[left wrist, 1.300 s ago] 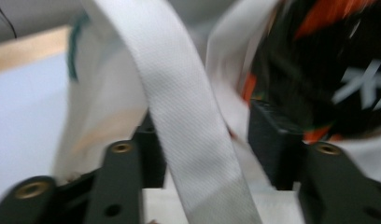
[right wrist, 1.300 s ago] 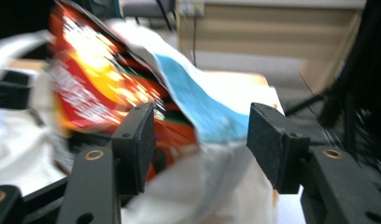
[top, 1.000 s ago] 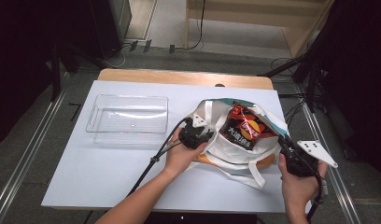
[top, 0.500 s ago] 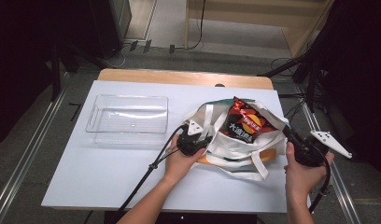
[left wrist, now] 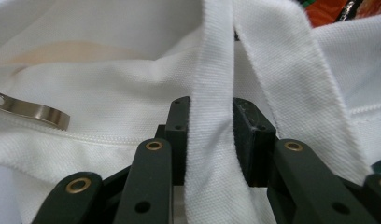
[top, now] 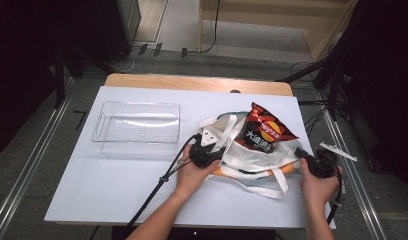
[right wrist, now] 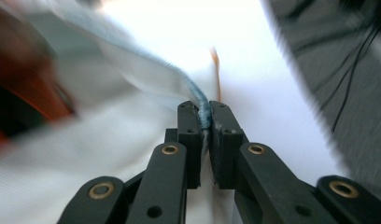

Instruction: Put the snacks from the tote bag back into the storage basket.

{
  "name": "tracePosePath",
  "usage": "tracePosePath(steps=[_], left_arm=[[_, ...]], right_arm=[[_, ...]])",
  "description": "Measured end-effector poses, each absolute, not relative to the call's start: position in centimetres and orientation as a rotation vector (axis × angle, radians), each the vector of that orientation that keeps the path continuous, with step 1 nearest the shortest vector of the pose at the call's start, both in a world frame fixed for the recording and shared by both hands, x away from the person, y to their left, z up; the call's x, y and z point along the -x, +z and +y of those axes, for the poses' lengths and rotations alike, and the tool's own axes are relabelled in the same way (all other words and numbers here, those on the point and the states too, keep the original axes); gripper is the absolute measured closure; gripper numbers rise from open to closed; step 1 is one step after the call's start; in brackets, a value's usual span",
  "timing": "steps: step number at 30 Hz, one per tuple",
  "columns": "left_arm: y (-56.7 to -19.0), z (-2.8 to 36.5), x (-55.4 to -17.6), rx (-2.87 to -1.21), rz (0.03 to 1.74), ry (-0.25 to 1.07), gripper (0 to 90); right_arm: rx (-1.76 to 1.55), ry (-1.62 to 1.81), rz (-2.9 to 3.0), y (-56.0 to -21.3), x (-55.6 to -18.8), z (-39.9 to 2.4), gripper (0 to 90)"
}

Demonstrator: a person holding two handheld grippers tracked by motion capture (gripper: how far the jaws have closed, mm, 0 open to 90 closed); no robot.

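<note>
A white tote bag (top: 242,162) lies on the white table (top: 117,195), and a red chip bag (top: 264,132) sticks out of its mouth. My left gripper (top: 218,155) is at the bag's left side. In the left gripper view a white strap (left wrist: 209,56) runs loose between the jaws of the left gripper (left wrist: 211,105), which have just been opening and stand open around it. My right gripper (top: 299,154) is at the bag's right side. The right gripper (right wrist: 203,109) is shut on the bag's blue-grey rim (right wrist: 179,79), pinched a little tighter than before.
A clear plastic tray (top: 137,127) stands on the table to the left of the bag. Something orange (top: 289,168) shows under the bag. A metal tab (left wrist: 34,112) lies on the cloth. A wooden strip (top: 192,82) runs along the far edge. Black cables trail toward me.
My right hand has sunk and come a little left with the bag's rim, so the bag sits lower and flatter. The left hand has barely moved.
</note>
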State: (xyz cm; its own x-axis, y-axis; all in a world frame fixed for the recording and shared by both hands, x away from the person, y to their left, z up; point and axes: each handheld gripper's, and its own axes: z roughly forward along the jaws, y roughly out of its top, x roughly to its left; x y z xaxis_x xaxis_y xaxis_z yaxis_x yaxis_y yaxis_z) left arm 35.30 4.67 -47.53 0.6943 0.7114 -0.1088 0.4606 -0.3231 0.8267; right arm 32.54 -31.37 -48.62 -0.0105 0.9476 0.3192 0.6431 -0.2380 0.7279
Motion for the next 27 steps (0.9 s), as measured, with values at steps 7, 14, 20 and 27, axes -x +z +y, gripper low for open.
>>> tracePosePath(steps=[7,14,20,27], left_arm=[[-47.5,4.7,-35.2,-1.970,0.890,0.350,62.5],[-46.5,5.6,-34.2,-1.889,0.850,0.413,51.3],[-43.8,6.8,-32.5,-1.830,0.830,0.409,47.9],[-42.4,8.7,-31.7,-1.758,0.882,0.349,34.2]], right_arm=[[-1.803,1.113,1.524,-47.4,-31.1,-31.2,58.9],[-1.553,1.226,1.385,-42.9,-25.9,-29.2,57.7],[-1.499,1.337,1.518,-42.9,-25.5,-27.1,55.2],[-1.431,1.466,1.666,-43.5,-25.8,-25.6,38.8]])
